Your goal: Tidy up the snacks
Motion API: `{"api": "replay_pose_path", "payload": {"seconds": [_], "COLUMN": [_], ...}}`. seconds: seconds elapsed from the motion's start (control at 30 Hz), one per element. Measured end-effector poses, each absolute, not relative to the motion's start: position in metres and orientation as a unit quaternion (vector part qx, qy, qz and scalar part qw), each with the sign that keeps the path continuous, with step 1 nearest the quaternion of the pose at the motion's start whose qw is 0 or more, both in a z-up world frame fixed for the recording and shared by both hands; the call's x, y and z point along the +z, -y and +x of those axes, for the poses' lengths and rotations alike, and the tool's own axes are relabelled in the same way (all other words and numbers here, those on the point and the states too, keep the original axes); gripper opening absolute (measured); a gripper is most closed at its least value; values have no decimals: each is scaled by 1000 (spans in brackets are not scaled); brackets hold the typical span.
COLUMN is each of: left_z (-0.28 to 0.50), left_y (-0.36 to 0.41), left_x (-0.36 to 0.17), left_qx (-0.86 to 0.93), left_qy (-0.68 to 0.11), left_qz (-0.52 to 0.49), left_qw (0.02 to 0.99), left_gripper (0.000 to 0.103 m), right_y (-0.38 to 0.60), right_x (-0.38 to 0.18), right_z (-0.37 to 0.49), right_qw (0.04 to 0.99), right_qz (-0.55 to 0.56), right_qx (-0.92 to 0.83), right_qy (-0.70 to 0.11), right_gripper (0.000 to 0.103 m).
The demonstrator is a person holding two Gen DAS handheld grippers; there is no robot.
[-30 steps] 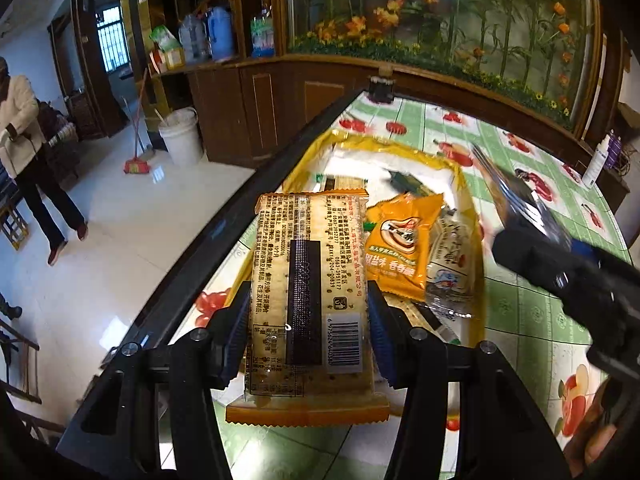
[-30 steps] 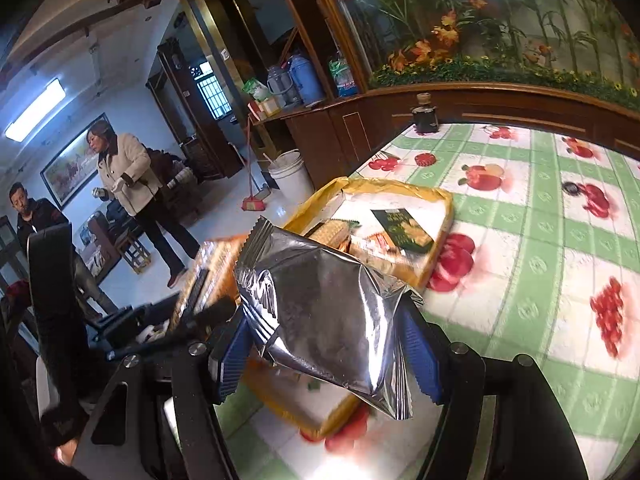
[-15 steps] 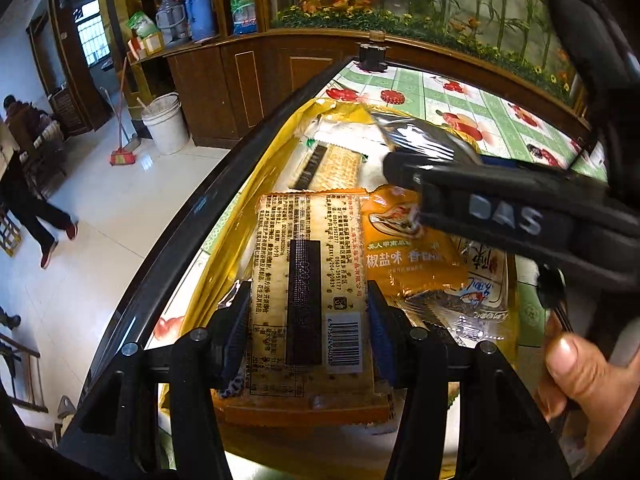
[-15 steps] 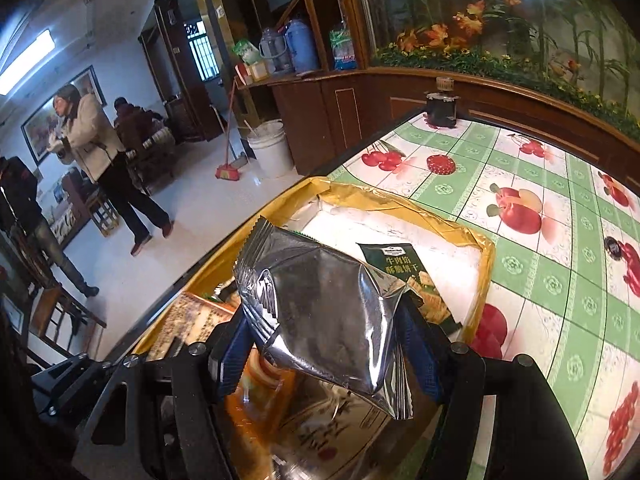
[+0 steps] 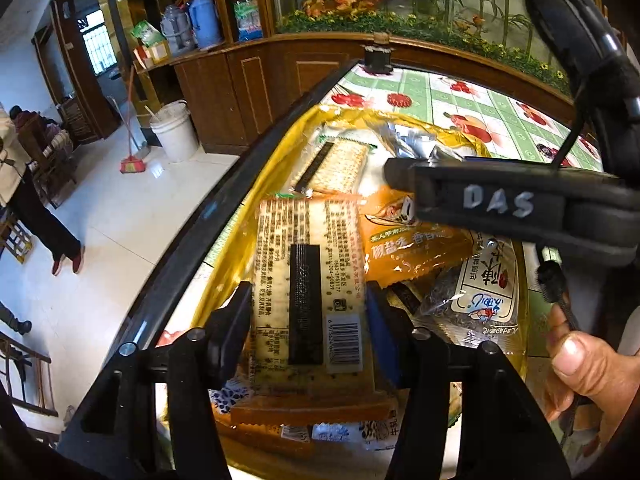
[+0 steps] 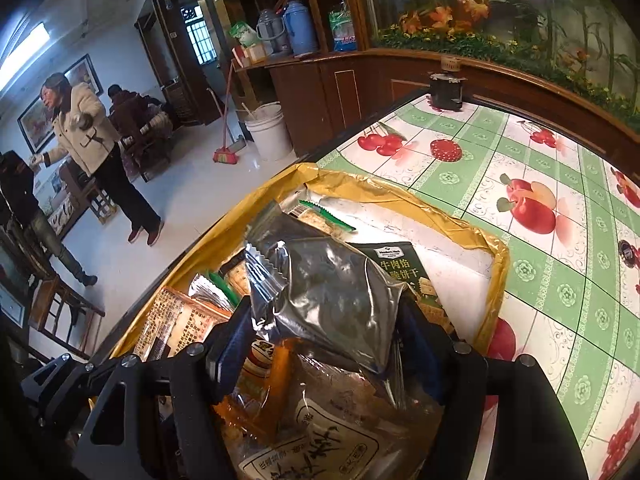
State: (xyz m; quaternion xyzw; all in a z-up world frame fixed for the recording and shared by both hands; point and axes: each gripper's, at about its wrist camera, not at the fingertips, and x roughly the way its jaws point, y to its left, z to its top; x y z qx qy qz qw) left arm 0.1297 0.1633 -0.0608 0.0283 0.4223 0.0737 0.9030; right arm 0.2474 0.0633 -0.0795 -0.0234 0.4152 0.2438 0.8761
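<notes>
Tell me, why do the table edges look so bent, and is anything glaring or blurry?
Both wrist views are fisheye, so the table curves. Right wrist: the silver packet mirrors light. Left wrist: the floor shines, and the near packets look soft.

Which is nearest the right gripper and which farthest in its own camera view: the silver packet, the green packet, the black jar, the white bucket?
1. Silver packet: between the right gripper fingers, over the yellow tray.
2. Green packet: just beyond, lying in the tray.
3. Black jar: at the table's far edge.
4. White bucket: on the floor, off to the left; its order against the jar is hard to call.
</notes>
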Motion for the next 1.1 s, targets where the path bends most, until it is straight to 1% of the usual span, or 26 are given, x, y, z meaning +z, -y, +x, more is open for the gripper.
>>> {"api": "replay_pose_path", "payload": {"seconds": [0.03,0.13,0.17,0.23,0.7,0.93,1.1], "left_z": [129,119,115,106,61,23,-4], "left_y": [-162,-163,-162,-161,-155,-155,-152], "left_x": [-58,-47,-43,-37,-24,-9,-1], "left_qx": [76,82,83,79,62,63,55], "left_qy": [-419,-406,-404,-398,-404,-377,-366], "left_qz": [28,29,29,26,26,18,16], "left_qw": [904,909,911,914,912,924,929], "left_gripper": [59,66,66,66,66,66,67], "right_y": [-60,-52,-49,-46,-33,3,19], "right_x": [-76,-63,-58,-50,-29,-25,-25], "right_z": [246,237,233,225,166,119,76], "right_qw": [877,881,882,883,880,876,872], "right_qz": [-18,-2,5,13,34,60,35], "right_qx": [244,249,252,257,288,298,314], "right_qy": [-413,-403,-399,-393,-376,-374,-373], "right_gripper": [78,80,81,84,84,86,87]}}
